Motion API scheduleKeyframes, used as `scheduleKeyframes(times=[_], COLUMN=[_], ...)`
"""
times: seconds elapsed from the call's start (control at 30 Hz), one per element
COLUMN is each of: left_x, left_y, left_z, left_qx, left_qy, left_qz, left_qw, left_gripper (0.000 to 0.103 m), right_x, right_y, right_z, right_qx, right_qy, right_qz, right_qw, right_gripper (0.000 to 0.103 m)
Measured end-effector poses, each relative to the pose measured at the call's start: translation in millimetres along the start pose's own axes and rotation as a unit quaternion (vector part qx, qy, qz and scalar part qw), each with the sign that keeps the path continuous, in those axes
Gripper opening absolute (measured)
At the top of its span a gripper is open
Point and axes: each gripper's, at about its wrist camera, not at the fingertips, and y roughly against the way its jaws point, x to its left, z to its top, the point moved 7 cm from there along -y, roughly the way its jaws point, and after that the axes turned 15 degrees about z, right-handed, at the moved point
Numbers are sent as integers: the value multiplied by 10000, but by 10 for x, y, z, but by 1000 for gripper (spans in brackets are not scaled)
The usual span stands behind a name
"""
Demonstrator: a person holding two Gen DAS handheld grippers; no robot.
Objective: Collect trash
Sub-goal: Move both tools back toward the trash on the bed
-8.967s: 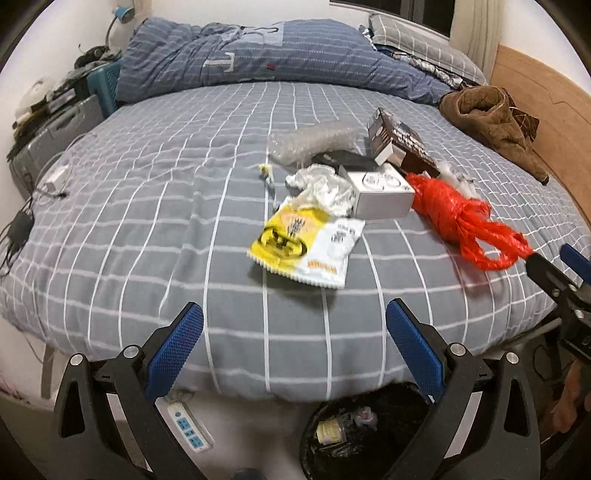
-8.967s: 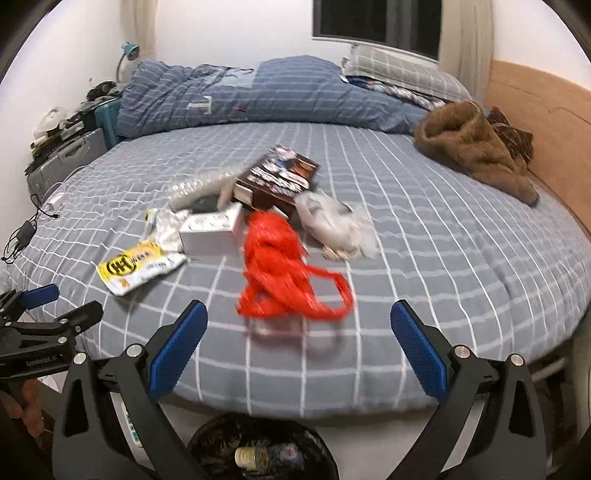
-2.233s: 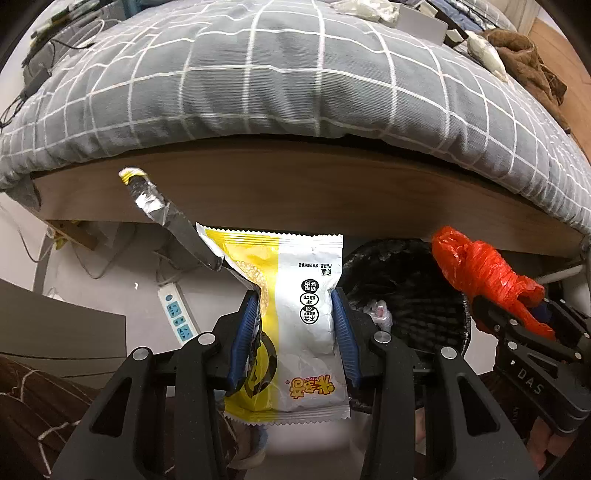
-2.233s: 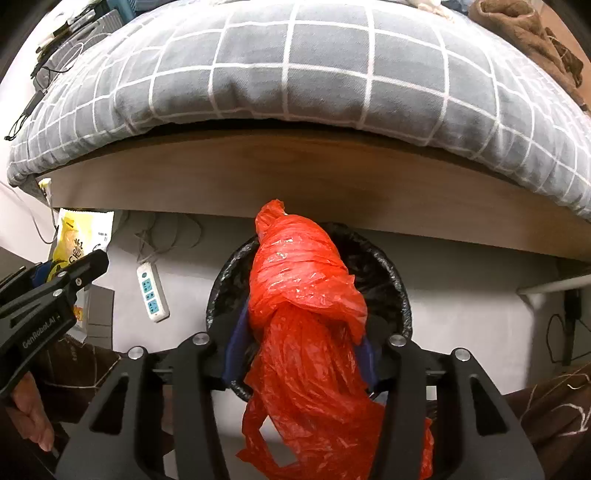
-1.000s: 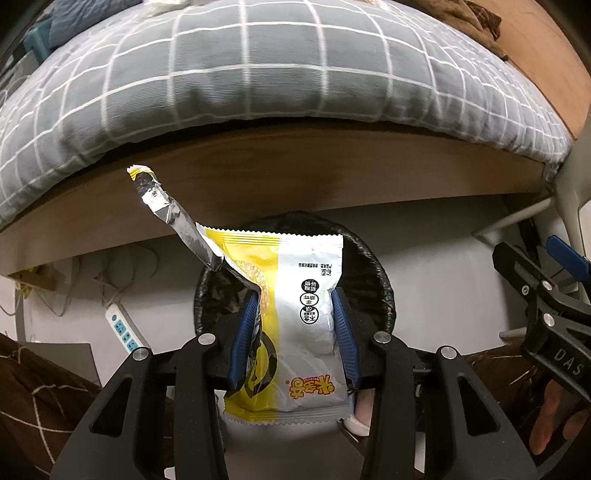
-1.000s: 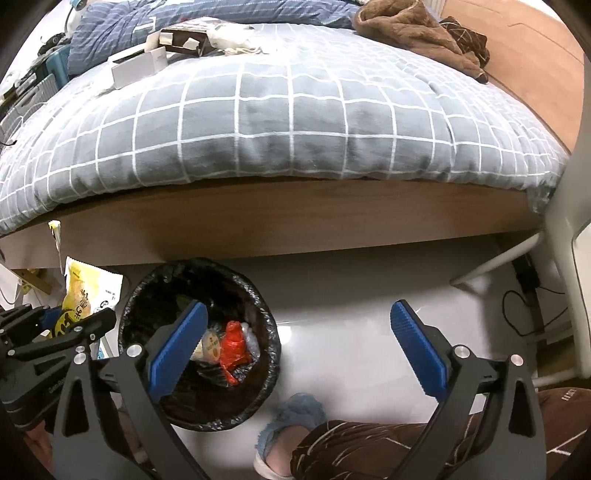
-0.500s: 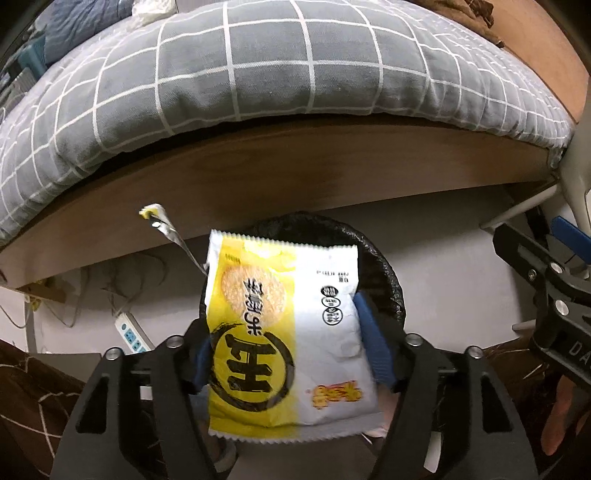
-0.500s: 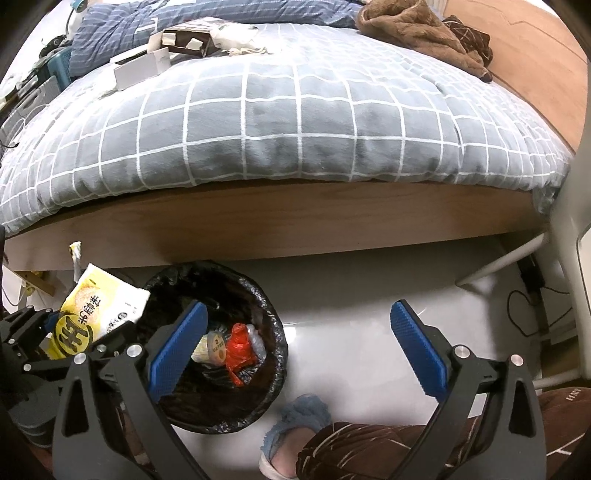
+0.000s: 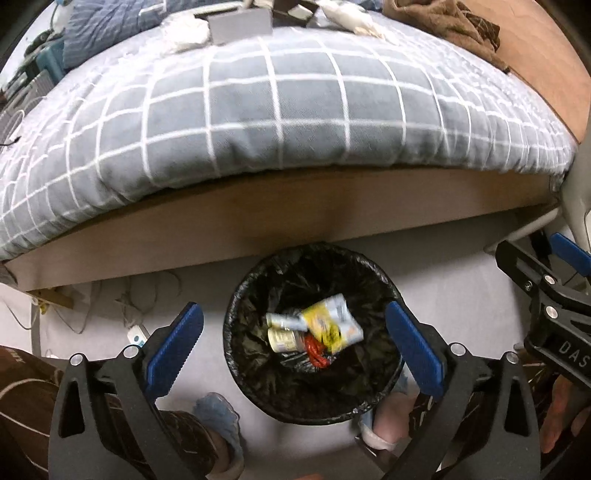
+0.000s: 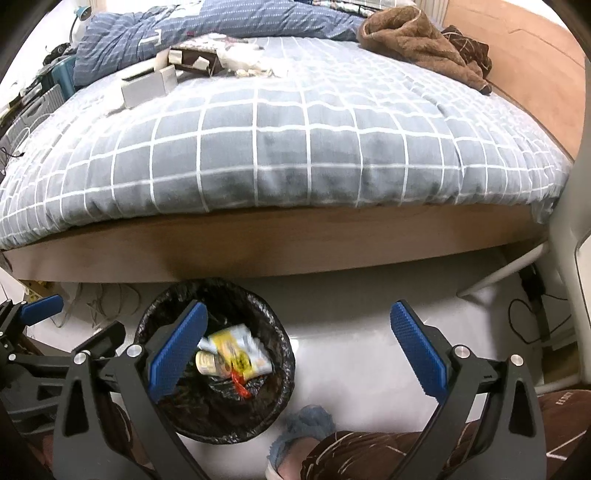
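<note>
Yellow snack wrapper (image 9: 330,325) lies in the bin (image 9: 236,306) below the spread-apart, empty left gripper (image 9: 293,343) and right gripper (image 10: 301,350), while boxes (image 10: 149,86) beyond them await collection.

a home bedroom: checked bed (image 10: 295,147), rumpled duvet (image 10: 207,22).

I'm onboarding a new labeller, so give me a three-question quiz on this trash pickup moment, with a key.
1. True or false: the left gripper is clamped on the yellow snack bag.
2. Where is the red plastic bag? A) on the bed B) in the trash bin C) in the right gripper
3. Name one item on the checked bedspread awaiting pickup.

Key:
1. False; both the left gripper and the right gripper are open and empty, and the snack bag is in the trash bin.
2. B.
3. The grey box, for example.
</note>
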Motion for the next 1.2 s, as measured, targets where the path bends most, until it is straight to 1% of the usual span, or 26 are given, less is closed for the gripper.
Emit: scheduleKeyframes(times=[0.07,0.2,0.3,0.47,0.6,0.83,1.0,1.2], left_x=[90,286,444,719,887,1201,1389,1488], left_y=[47,249,324,303,302,205,95,-97], left_z=[55,280,467,763,1009,1393,1670,1967], left_qx=[-24,-383,-561,-670,-823,-1027,-1132,-1162], left_qy=[97,271,436,769,866,1124,1240,1218], left_qz=[1,62,126,159,272,437,474,540], left_qw=[10000,9989,9974,9947,9925,9874,9847,9843], left_gripper=[97,97,97,97,97,96,96,96], right_x=[23,102,151,216,296,413,503,553], right_y=[50,169,263,341,341,171,-4,-288], right_z=[85,280,460,767,994,1371,1626,1958], right_qx=[-121,-375,-590,-848,-956,-1030,-1058,-995], right_qy=[-10,102,224,305,452,615,825,863], right_qz=[43,76,59,173,175,276,248,307], right_qw=[9999,9992,9980,9958,9942,9924,9906,9908], right_gripper=[95,95,95,95,95,95,95,89])
